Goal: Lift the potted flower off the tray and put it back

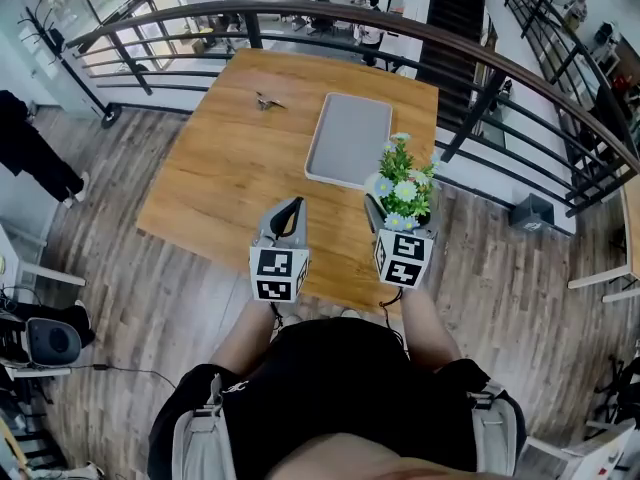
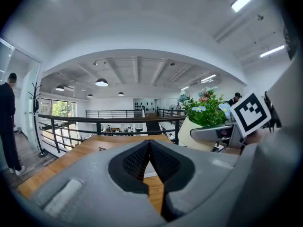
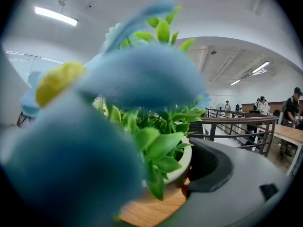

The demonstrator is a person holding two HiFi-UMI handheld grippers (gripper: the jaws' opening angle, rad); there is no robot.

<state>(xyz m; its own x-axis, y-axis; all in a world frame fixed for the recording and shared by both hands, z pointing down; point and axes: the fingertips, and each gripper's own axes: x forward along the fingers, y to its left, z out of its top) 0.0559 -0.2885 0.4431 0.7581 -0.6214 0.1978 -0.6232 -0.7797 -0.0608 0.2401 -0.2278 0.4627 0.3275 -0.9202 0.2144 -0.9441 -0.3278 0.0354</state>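
The flower [image 3: 161,145] is grasped in the right hand-held gripper [image 1: 402,212], just beside the tray [image 1: 350,140] on the counter [image 1: 225,163]. The left hand-held gripper [image 1: 294,206] is clenched on nothing.

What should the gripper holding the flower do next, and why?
Probably carry the potted flower a little forward and left, over the grey tray, then lower it. The right gripper has its jaws around the pot, and the tray lies empty just beside it.
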